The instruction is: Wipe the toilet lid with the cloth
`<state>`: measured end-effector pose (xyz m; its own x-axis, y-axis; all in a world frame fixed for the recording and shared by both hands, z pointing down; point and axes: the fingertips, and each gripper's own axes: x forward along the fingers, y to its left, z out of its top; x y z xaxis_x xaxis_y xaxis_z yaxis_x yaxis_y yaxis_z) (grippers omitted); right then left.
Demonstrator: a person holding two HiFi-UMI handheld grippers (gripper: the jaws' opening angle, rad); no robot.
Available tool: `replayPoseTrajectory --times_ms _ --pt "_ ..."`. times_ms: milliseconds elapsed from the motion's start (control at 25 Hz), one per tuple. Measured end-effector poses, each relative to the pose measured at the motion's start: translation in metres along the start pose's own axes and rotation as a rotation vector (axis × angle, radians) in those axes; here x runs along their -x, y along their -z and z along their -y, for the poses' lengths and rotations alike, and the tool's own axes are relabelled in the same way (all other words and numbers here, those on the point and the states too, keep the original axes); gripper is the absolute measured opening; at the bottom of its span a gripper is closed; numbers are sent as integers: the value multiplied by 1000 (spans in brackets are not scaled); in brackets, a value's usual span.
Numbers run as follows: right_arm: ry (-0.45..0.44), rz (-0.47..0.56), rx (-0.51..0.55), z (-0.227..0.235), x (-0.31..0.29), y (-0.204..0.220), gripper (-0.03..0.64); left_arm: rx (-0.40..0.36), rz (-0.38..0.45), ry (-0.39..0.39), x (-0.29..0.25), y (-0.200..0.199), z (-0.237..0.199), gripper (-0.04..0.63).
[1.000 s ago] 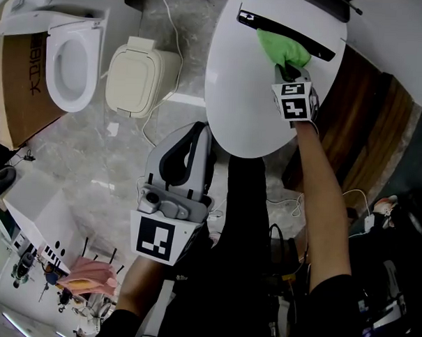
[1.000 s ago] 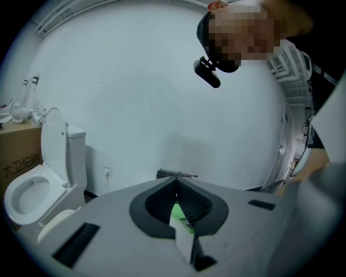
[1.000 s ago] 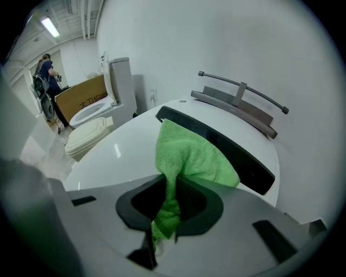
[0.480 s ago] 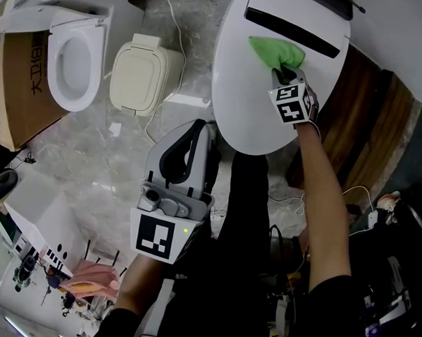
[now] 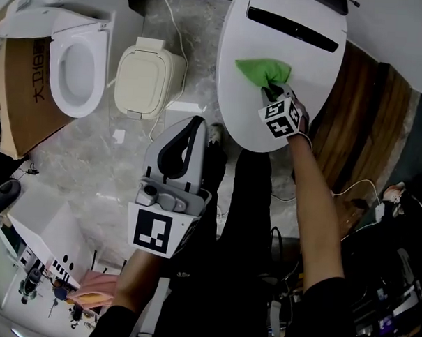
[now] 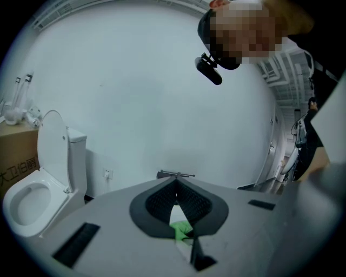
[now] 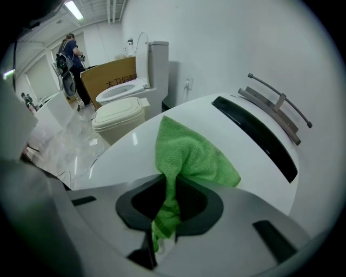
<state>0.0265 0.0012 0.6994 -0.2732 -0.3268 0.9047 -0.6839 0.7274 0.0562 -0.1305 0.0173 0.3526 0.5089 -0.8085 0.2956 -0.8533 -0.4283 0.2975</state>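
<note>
The white toilet lid (image 5: 299, 70) fills the top middle of the head view, with a black strip (image 5: 294, 30) near its far end. A green cloth (image 5: 259, 69) lies spread on the lid's middle. My right gripper (image 5: 274, 90) is shut on the cloth's near corner, and the cloth (image 7: 189, 154) hangs bunched between the jaws of the right gripper (image 7: 170, 181) against the lid (image 7: 238, 146). My left gripper (image 5: 198, 122) hovers over the floor just left of the lid. The left gripper (image 6: 175, 186) has its tips together and holds nothing.
A second toilet (image 5: 76, 61) with its seat up stands at the far left beside a cardboard box (image 5: 22, 86). A beige seat unit (image 5: 146, 76) sits on the marble floor between the toilets. Brown wooden panelling (image 5: 360, 115) borders the lid's right side. Cables trail on the floor.
My right gripper has dragged the green cloth from the black strip down the lid toward me and slightly left. The left gripper has stayed nearly still.
</note>
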Motion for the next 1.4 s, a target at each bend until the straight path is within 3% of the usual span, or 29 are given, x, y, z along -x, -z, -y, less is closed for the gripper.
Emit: replayPoseTrajectory --times_ms 480,760,1400 --pt "-93 -28 35 -105 9 44 64 -2 8 27 19 1 0 0" --pt "-148 -53 113 -147 14 68 64 6 2 19 27 8 -1 0" --pt "-260 -128 244 -186 32 126 64 18 -8 -15 20 16 -1 0"
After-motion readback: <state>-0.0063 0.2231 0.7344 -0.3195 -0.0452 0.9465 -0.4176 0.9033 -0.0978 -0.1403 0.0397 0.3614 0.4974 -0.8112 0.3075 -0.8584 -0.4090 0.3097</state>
